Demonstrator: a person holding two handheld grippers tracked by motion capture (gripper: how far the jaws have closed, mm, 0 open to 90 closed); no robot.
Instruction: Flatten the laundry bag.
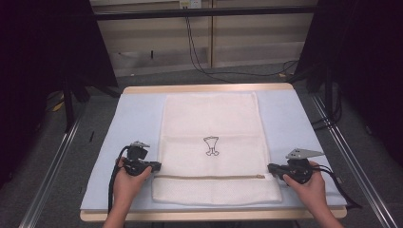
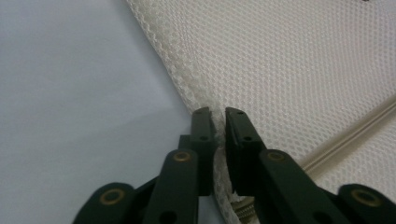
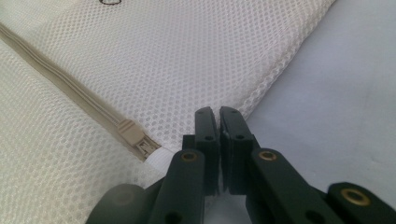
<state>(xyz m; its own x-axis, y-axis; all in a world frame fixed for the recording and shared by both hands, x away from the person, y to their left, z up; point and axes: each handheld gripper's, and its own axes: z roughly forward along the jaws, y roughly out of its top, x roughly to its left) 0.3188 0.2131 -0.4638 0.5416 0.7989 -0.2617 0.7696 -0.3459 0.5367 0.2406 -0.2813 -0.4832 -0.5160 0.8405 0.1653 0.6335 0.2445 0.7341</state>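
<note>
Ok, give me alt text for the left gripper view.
The left tool pinches the side edge of a cream mesh laundry bag, its black jaws closed on the fabric. A beige zipper crosses the bag to the right; pale blue table cover lies to the left.

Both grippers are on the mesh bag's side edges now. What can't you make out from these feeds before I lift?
- Mesh bag contents: the weave hides any in all views.
- Printed motif: too small in high view, cut off at top edge in right gripper view.
- Right gripper: jaws closed at bag edge; its own jaws hide how much mesh is caught.
</note>
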